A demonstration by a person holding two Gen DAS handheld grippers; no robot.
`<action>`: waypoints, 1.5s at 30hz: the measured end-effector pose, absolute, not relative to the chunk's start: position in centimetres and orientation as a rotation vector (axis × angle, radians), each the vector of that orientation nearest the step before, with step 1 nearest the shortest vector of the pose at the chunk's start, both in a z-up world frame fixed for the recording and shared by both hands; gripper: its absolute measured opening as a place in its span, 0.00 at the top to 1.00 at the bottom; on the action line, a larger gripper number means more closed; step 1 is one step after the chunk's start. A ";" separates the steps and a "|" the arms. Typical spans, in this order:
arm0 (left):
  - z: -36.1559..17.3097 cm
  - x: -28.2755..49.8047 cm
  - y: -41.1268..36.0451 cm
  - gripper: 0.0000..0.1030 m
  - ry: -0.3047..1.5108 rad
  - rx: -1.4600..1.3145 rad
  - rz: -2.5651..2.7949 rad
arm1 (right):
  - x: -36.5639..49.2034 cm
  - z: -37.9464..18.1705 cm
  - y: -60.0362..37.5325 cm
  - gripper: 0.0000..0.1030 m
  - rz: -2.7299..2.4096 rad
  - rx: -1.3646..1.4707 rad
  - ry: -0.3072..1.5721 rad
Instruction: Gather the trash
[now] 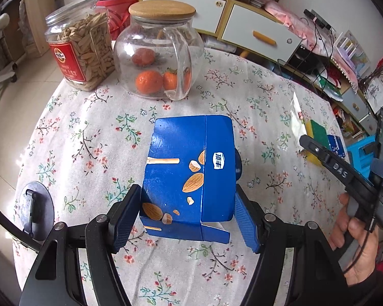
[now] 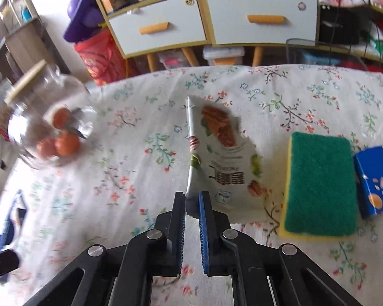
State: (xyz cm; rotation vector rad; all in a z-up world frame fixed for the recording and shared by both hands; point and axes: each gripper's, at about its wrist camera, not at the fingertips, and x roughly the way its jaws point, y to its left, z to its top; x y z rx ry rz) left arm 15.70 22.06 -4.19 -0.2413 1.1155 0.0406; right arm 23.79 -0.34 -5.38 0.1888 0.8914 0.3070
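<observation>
A blue snack box [image 1: 191,173] printed with almonds sits tilted between the pads of my left gripper [image 1: 187,193], which press on both its sides above the floral tablecloth [image 1: 89,132]. My right gripper [image 2: 192,196] is shut on the near edge of a white snack wrapper [image 2: 224,158] and holds it up off the cloth. In the left wrist view the right gripper [image 1: 303,139] reaches in from the right with the wrapper [image 1: 297,122] at its tip, a hand [image 1: 355,242] on its handle.
A green and yellow sponge [image 2: 321,186] and a second blue box [image 2: 378,178] lie to the right of the wrapper. A glass jar holding oranges [image 1: 158,51] and a jar of seeds [image 1: 81,51] stand at the far side. Drawers [image 2: 212,23] stand beyond the table.
</observation>
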 end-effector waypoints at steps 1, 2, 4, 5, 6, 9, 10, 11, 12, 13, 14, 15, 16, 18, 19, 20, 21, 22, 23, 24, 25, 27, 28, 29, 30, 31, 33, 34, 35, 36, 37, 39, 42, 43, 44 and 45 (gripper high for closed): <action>-4.1 15.6 22.0 0.30 1.113 -0.246 0.036 | 23.4 -5.0 -0.8 0.93 0.316 0.211 0.893; -4.0 15.4 21.8 0.30 1.110 -0.248 0.033 | 23.0 -4.6 -1.2 0.95 0.324 0.232 0.893; -3.7 15.1 21.2 0.30 1.104 -0.243 0.028 | 22.2 -3.8 -2.3 0.95 0.333 0.272 0.893; -3.5 15.0 21.0 0.30 1.102 -0.244 0.026 | 21.8 -3.5 -2.7 0.95 0.337 0.291 0.893; -3.4 14.9 20.8 0.30 1.100 -0.246 0.023 | 21.6 -3.2 -3.1 0.95 0.339 0.302 0.891; -3.1 14.7 20.1 0.30 1.097 -0.256 0.006 | 20.5 -2.4 -4.0 0.96 0.345 0.321 0.885; -3.0 14.6 19.9 0.30 1.095 -0.255 0.003 | 20.2 -2.1 -4.2 0.97 0.346 0.316 0.883; -2.8 14.6 19.6 0.30 1.090 -0.256 -0.002 | 19.9 -1.9 -4.4 0.97 0.347 0.308 0.879; -2.6 14.6 19.4 0.30 1.086 -0.260 -0.007 | 19.6 -1.6 -4.6 0.97 0.346 0.301 0.877; -2.4 14.5 19.2 0.30 1.081 -0.266 -0.013 | 19.2 -1.4 -4.8 0.97 0.342 0.292 0.875; -2.3 14.5 19.1 0.30 1.079 -0.270 -0.020 | 18.9 -1.2 -5.1 0.96 0.339 0.286 0.875; -2.2 14.4 19.0 0.30 1.077 -0.278 -0.026 | 18.7 -1.1 -5.3 0.96 0.336 0.280 0.878; -2.2 14.4 18.9 0.30 1.078 -0.284 -0.030 | 18.6 -1.1 -5.6 0.92 0.327 0.280 0.886; -2.1 14.4 18.9 0.30 1.077 -0.294 -0.029 | 18.6 -1.5 -6.3 0.78 0.320 0.315 0.907; -2.0 14.5 18.9 0.30 1.075 -0.293 -0.026 | 18.9 -2.0 -6.6 0.54 0.314 0.355 0.935; -2.0 14.6 19.0 0.30 1.074 -0.290 -0.024 | 19.3 -2.5 -6.8 0.39 0.305 0.395 0.956; -2.1 14.6 19.1 0.30 1.074 -0.284 -0.020 | 19.6 -2.8 -6.9 0.37 0.300 0.424 0.965; -2.1 14.8 19.3 0.30 1.074 -0.279 -0.017 | 19.9 -2.9 -6.9 0.37 0.303 0.440 0.973; -2.2 14.9 19.4 0.30 1.074 -0.267 -0.011 | 20.5 -3.1 -6.5 0.37 0.310 0.447 0.994; -2.3 15.0 19.5 0.30 1.074 -0.257 -0.006 | 21.3 -3.2 -5.9 0.37 0.312 0.438 1.018; -2.4 15.1 19.8 0.30 1.073 -0.245 0.001 | 21.8 -3.3 -5.4 0.37 0.312 0.430 1.030; -2.6 15.3 20.2 0.30 1.072 -0.227 0.013 | 23.0 -3.4 -4.3 0.31 0.317 0.420 1.051; -2.6 15.4 20.5 0.30 1.071 -0.222 0.018 | 23.6 -3.5 -3.7 0.26 0.324 0.427 1.056; -2.7 15.4 20.8 0.30 1.071 -0.221 0.021 | 24.2 -3.7 -3.0 0.24 0.332 0.435 1.061; -2.8 15.5 21.0 0.30 1.072 -0.220 0.023 | 24.5 -3.9 -2.7 0.23 0.331 0.435 1.064; -2.8 15.5 21.3 0.30 1.073 -0.222 0.026 | 25.0 -4.3 -2.0 0.23 0.317 0.423 1.074; -3.0 15.6 21.8 0.30 1.075 -0.230 0.030 | 25.9 -5.1 -1.2 0.23 0.272 0.394 1.095; -3.0 15.6 21.9 0.30 1.075 -0.234 0.031 | 26.3 -5.5 -1.0 0.23 0.258 0.388 1.103; -3.0 15.6 22.1 0.30 1.075 -0.237 0.031 | 26.7 -6.1 -0.8 0.23 0.234 0.383 1.116; -3.0 15.6 22.1 0.30 1.075 -0.238 0.030 | 27.0 -6.5 -0.8 0.23 0.223 0.385 1.124; -3.0 15.6 22.1 0.30 1.075 -0.238 0.028 | 27.3 -7.1 -0.6 0.23 0.204 0.388 1.138; -3.0 15.5 22.0 0.30 1.076 -0.234 0.024 | 27.8 -8.0 -0.4 0.23 0.180 0.385 1.161; -3.1 15.5 21.8 0.30 1.078 -0.227 0.021 | 28.0 -8.4 0.0 0.23 0.149 0.349 1.150; -3.1 15.4 21.7 0.30 1.079 -0.226 0.021 | 28.0 -8.4 0.2 0.25 0.145 0.321 1.150; -3.0 15.4 21.6 0.30 1.079 -0.224 0.021 | 27.9 -8.3 0.5 0.31 0.140 0.290 1.150; -3.0 15.3 21.5 0.30 1.079 -0.223 0.020 | 27.8 -8.1 0.7 0.32 0.141 0.268 1.148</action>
